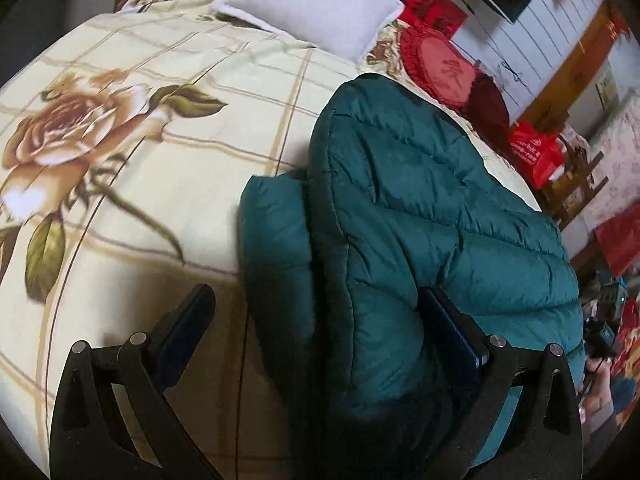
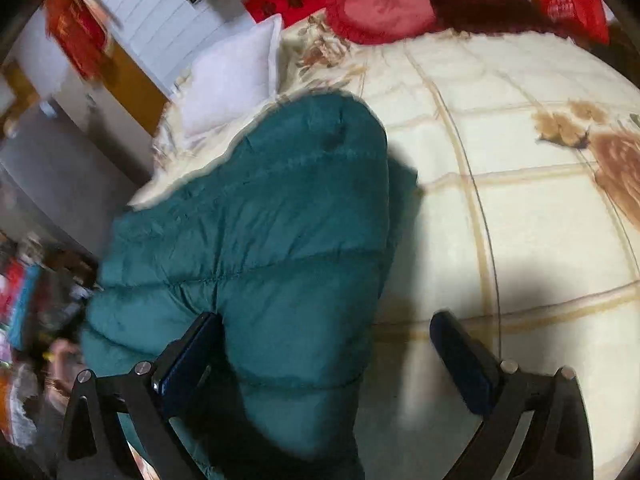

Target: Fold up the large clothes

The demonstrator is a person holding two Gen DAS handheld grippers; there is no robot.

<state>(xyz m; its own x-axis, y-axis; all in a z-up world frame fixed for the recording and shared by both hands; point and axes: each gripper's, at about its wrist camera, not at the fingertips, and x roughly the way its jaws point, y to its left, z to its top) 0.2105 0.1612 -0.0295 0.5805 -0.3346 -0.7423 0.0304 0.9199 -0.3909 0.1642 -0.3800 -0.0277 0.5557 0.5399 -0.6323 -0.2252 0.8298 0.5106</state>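
Jacket (image 1: 420, 216): teal, quilted, folded on floral bed (image 1: 160, 184)
Left hand-held gripper (image 1: 316, 312): spread wide, straddling jacket edge
Right hand-held gripper (image 2: 326, 340): spread wide, over jacket edge

I can make out dark Chinese characters on the red banner (image 1: 416, 0) behind the white pillow (image 1: 316, 4), but none clearly enough to read. Beside the pillow, the red round cushion (image 1: 440, 68) carries one faint character, also illegible to me. The right wrist view is blurred.
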